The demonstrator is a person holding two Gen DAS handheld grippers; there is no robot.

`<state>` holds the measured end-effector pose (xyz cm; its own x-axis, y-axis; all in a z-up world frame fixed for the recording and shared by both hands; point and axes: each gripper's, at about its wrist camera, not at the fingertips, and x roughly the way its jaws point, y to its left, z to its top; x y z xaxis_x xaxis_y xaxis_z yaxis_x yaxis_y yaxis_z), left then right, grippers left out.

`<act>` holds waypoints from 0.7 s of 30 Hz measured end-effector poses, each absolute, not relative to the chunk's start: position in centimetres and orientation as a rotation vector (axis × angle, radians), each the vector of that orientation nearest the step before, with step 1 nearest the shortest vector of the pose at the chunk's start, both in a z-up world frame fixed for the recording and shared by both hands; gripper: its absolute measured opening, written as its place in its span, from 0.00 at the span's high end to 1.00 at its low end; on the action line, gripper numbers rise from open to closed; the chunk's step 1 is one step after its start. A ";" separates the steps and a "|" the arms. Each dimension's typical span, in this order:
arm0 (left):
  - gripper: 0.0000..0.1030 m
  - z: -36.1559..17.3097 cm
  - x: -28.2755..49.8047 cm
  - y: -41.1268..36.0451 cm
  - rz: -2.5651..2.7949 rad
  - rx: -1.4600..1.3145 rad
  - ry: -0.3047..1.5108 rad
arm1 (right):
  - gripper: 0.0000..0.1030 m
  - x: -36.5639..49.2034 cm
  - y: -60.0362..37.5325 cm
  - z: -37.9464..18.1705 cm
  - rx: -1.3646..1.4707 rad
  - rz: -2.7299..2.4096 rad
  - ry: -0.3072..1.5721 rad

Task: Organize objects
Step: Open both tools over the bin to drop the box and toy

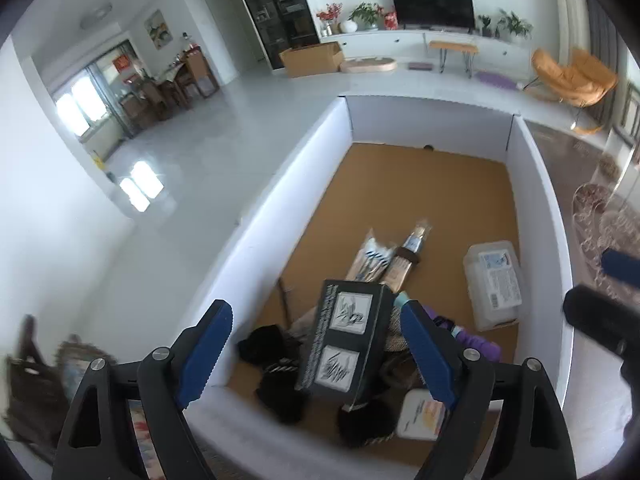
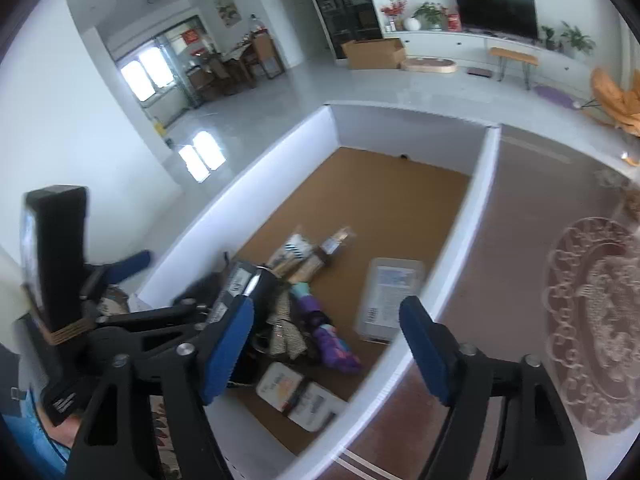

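A white-walled box with a brown floor holds the objects. My left gripper hangs open above its near end. A black box with leaf pictures lies between the fingers without touching either pad. Packaged brushes, a clear plastic container, a purple bundle, black items and a white tin lie on the floor. My right gripper is open and empty above the box's near right part. The left gripper shows in the right wrist view.
A patterned rug lies on the brown floor to the right. The right gripper's blue tip shows at the left wrist view's right edge. A living room with a TV and an orange chair lies beyond.
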<state>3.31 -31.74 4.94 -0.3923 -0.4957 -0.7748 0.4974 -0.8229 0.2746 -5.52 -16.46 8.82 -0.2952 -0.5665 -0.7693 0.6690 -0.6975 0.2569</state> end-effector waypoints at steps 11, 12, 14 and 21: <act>0.17 7.1 4.4 -31.7 -2.282 1.197 0.184 | 0.22 -4.2 -17.1 10.2 1.205 -2.043 0.324; 0.17 7.3 4.4 -31.6 -2.284 1.188 0.171 | 0.22 -4.0 -17.4 10.3 1.203 -2.036 0.330; 0.17 7.8 4.5 -31.3 -2.288 1.170 0.155 | 0.22 -3.6 -17.8 10.6 1.194 -2.030 0.348; 0.17 8.1 5.0 -31.7 -2.275 1.143 0.206 | 0.21 -3.0 -18.5 10.6 1.170 -2.034 0.387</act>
<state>4.98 -31.68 8.12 -0.4656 -0.4273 -0.7750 0.5595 -0.8206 0.1164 -2.98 -18.47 10.56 -0.3055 -0.4537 -0.8371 0.7292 -0.6769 0.1007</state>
